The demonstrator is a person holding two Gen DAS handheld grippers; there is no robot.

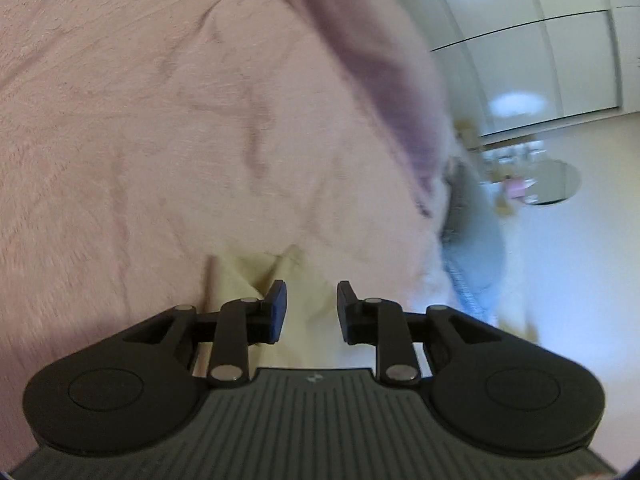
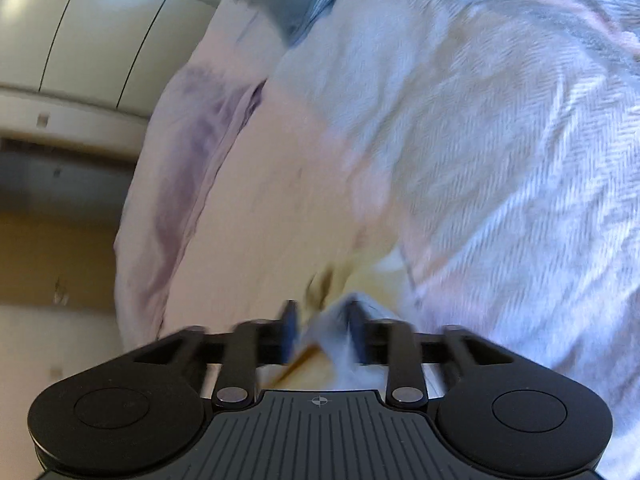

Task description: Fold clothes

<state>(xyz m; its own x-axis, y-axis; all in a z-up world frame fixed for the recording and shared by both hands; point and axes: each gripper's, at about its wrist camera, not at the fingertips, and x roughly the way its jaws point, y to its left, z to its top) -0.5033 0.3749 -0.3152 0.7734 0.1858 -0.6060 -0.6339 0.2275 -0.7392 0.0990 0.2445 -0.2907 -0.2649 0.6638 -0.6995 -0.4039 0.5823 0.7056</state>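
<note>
Your left gripper (image 1: pixel 311 307) is released over the cream cloth (image 1: pixel 308 340). Your right gripper (image 2: pixel 322 330) is apart around a pale cloth fold (image 2: pixel 340 320); grasp cannot be told.

— Where did the left wrist camera look from?
— From just behind the left gripper (image 1: pixel 311 308), facing along its fingers, very near a pink blanket (image 1: pixel 140 120), with a room wall at its right.
— And the right one?
— Behind the right gripper (image 2: pixel 322 330), close against pale herringbone cloth (image 2: pixel 500 160). Both views shared the grey garment (image 1: pixel 476 236) and the purple fold (image 2: pixel 188 184).
</note>
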